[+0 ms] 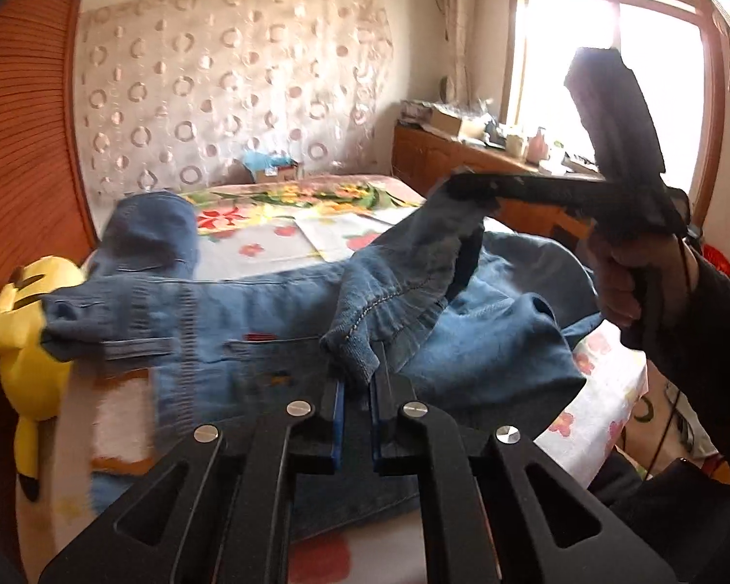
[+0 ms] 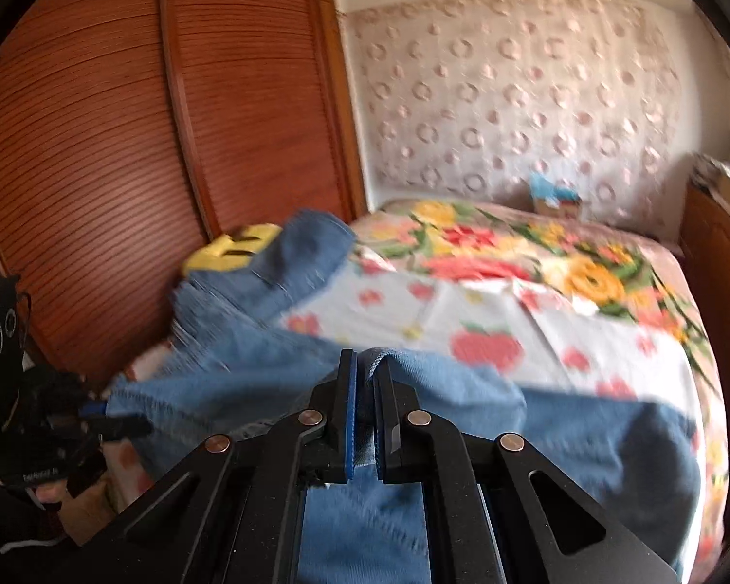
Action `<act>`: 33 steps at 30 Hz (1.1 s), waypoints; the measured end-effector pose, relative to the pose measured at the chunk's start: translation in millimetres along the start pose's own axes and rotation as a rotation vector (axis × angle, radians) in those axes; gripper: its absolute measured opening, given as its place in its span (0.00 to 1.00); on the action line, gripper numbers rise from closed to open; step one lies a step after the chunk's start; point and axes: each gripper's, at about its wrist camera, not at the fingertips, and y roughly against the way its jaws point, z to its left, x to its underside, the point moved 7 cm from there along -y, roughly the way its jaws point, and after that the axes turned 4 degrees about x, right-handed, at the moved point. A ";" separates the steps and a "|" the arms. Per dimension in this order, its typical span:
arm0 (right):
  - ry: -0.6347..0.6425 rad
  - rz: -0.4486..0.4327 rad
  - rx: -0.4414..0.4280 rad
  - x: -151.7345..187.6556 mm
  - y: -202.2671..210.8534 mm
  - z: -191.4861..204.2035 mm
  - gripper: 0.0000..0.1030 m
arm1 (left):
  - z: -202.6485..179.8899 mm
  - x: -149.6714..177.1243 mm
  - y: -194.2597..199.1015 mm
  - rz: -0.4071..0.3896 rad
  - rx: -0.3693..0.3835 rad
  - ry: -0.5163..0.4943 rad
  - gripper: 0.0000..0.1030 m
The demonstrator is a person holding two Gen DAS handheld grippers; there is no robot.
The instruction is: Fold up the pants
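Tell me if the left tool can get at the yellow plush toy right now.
Probably not: the left tool is shut on a fold of the jeans, whose leg drapes over the yellow plush toy at the bed's edge.

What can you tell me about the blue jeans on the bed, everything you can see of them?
The blue jeans are soft, faded denim with stitched hems and a ribbed-looking band, lying crumpled and unfolded across the flowered bedspread. One end drapes toward the yellow plush toy at the bed's edge. The left gripper is shut on a hemmed edge, and the right gripper is shut on another fold, lifting the cloth into a ridge between them.
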 end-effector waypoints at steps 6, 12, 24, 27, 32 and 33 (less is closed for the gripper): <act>0.110 0.005 -0.062 -43.8 -36.4 58.9 0.05 | 37.3 17.3 27.7 0.001 -0.058 0.071 0.09; 0.165 0.102 -0.090 -56.2 -105.5 93.2 0.05 | 68.9 45.9 24.5 0.066 -0.115 0.141 0.09; 0.166 0.073 -0.056 -60.9 -101.7 95.2 0.45 | 79.0 40.2 36.0 0.042 -0.177 0.152 0.48; 0.147 0.051 -0.042 -51.4 -83.3 84.2 0.46 | 74.7 32.7 38.1 0.015 -0.171 0.151 0.48; 0.112 0.044 -0.013 -25.7 -54.3 61.3 0.47 | 54.1 18.8 26.7 0.007 -0.126 0.091 0.48; 0.107 0.051 0.000 -16.6 -49.8 56.1 0.47 | 49.9 17.3 21.4 0.014 -0.113 0.081 0.48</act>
